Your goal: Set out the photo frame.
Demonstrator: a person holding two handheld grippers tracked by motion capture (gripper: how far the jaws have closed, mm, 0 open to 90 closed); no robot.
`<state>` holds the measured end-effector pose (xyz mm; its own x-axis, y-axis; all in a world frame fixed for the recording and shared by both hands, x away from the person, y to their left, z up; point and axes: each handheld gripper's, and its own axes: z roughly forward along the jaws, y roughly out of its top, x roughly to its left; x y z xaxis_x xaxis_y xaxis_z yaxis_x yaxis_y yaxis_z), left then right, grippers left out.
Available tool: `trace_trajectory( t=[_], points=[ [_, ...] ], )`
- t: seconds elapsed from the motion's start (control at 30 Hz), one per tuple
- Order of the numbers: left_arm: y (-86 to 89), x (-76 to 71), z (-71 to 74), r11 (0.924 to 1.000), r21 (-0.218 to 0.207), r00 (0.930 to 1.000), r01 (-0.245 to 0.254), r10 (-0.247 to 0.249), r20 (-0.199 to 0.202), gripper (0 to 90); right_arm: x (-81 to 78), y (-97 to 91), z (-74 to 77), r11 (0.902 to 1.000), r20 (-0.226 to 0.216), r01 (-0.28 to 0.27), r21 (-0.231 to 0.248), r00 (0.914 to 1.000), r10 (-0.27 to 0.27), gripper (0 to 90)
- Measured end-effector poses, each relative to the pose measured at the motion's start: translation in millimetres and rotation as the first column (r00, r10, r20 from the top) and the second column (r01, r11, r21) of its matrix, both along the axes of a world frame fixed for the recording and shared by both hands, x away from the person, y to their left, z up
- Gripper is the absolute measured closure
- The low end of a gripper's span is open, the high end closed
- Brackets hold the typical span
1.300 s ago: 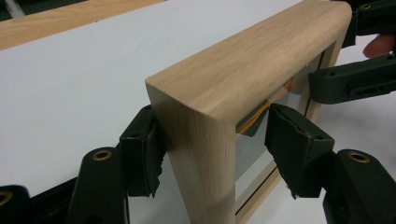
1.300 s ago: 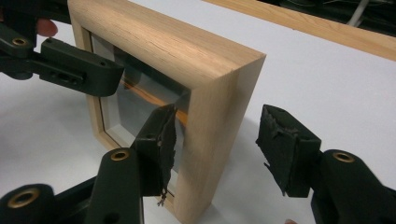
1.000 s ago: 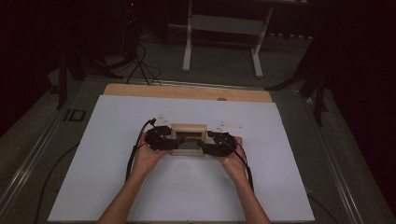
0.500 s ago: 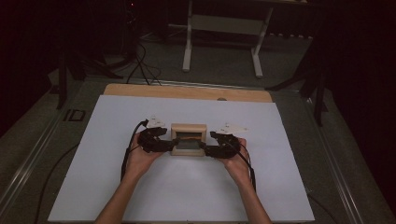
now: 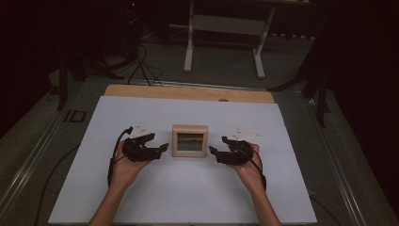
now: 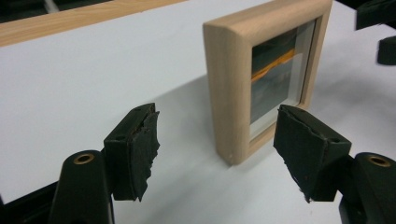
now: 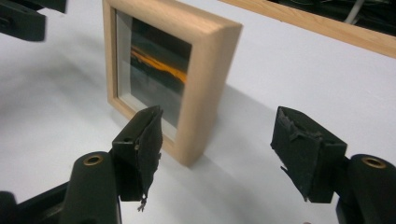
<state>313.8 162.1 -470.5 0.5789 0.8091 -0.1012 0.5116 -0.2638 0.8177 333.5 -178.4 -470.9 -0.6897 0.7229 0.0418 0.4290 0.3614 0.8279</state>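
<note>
The wooden picture frame [image 5: 189, 141] stands upright on its edge near the middle of the white sheet [image 5: 188, 193] that covers your bench [image 5: 188, 92], its glass front facing you in the high view. Behind the glass you see a dark picture with an orange streak across it. The frame touches nothing but the sheet.

Your left gripper [image 5: 160, 148] sits just beside the frame's left side, not touching it. Its fingers [image 6: 135, 149] stand wide; they have just been opening, and nothing lies between them. In the left gripper view the near corner of the frame [image 6: 261, 70] rises beyond the gap, a little toward the right-hand finger, with bare sheet [image 6: 84, 84] between frame and pads.

Your right gripper [image 5: 214, 153] mirrors it just beside the frame's right side, also clear of the wood. Its fingers [image 7: 303, 149] are spread wide too; they have likewise just been opening, with nothing between them. In the right gripper view the frame [image 7: 173, 74] stands ahead, closer to the left-hand finger, and the tips of your other gripper show dark in the top left corner.

Both your hands rest low over the sheet, your forearms coming in from the near edge. The bench's bare wooden strip runs along the far side of the sheet. Beyond it, on the dark floor, stands a pale metal stand [image 5: 226, 28], with cables [image 5: 141, 61] trailing to its left.
</note>
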Motion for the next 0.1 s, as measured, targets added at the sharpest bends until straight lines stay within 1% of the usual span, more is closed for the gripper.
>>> trace_trajectory(
  t=[0.07,0.1],
  points=[
    [4.1,-2.8,-0.8,0.9999,0.014,1.0,-0.007,0.007,-0.001,30.6,-2.5,-6.1,-1.1,1.0,-0.003,0.004,-0.001,1.0,-0.004,32.9],
    [6.2,-4.3,-1.2,0.9998,0.016,0.9999,-0.012,0.012,-0.002,30.7,-3.4,-9.3,-1.7,0.9999,-0.01,0.007,0.008,0.9999,-0.007,33.0]
  ],
)
